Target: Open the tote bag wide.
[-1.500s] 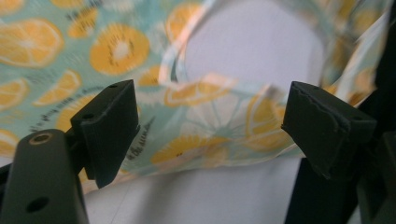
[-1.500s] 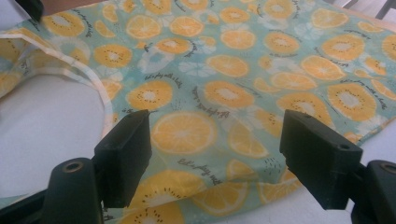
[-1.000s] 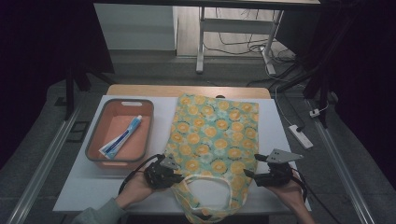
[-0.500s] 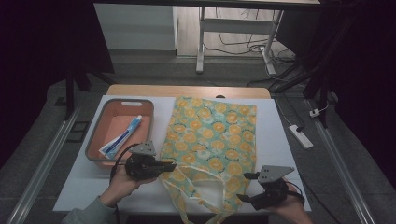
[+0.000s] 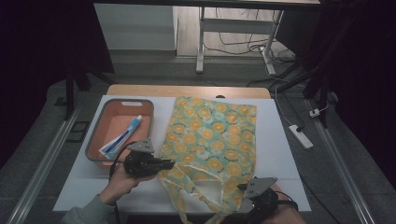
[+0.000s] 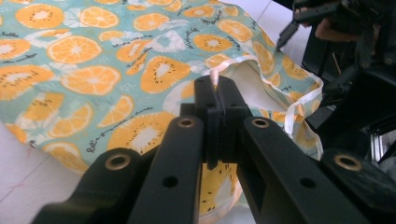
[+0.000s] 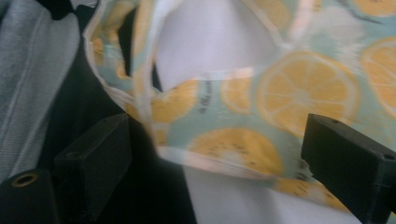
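A tote bag [image 5: 215, 135] printed with orange slices lies flat on the white table [image 5: 280, 154], its mouth and handles toward the near edge. My left gripper [image 5: 170, 163] is at the bag's near left corner. In the left gripper view the left gripper [image 6: 217, 93] is shut on the bag's white-trimmed rim [image 6: 214, 75], which is raised a little. My right gripper [image 5: 245, 187] sits at the near right of the mouth. The right gripper [image 7: 215, 140] has just been opening its jaws; they stand wide, with the bag's rim [image 7: 219, 161] loose between them.
An orange tray [image 5: 95, 135] stands left of the bag and holds a blue-and-white toothpaste tube [image 5: 122, 137]. A white power strip [image 5: 301, 136] lies on the floor to the right. A person's left hand and grey sleeve [image 5: 88, 212] come in at the near edge.
My left gripper has drawn the bag's rim to the left and slightly up. My right gripper has pulled back toward the near edge and its jaws have opened off the bag.
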### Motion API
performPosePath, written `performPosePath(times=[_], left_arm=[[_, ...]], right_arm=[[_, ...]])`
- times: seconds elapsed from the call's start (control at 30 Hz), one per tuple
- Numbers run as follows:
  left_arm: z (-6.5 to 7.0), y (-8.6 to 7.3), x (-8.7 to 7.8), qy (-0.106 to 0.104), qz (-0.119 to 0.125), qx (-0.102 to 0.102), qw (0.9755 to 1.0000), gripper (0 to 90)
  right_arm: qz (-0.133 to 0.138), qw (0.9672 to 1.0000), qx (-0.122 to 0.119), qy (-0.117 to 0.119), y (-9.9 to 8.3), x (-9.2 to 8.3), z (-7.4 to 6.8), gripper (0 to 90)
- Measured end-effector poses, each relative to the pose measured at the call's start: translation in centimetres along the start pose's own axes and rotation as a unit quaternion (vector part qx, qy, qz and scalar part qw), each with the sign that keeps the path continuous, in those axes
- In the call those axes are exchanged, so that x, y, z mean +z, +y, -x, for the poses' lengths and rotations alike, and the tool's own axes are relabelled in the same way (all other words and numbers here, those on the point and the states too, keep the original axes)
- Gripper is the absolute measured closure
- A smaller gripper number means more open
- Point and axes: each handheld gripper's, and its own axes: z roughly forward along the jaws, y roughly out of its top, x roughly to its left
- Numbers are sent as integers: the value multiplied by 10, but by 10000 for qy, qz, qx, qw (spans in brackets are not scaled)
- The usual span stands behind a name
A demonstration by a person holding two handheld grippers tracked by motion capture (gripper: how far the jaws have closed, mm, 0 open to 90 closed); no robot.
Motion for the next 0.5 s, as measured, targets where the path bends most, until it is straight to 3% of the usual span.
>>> performPosePath(times=[0.13,0.17,0.23,0.5], left_arm=[[-2,0,0,-16,9,-23,10000,881],[-2,0,-1,-17,3,-22,10000,881],[-2,-1,0,-21,-2,-23,10000,881],[-2,-1,0,-44,-30,-7,10000,880]], right_arm=[[-133,9998,-108,-46,2,7,-2,116],[-292,9993,-160,-162,0,13,-2,203],[-365,9989,-177,-245,-1,15,0,323],[-157,9981,218,-555,-3,7,16,825]])
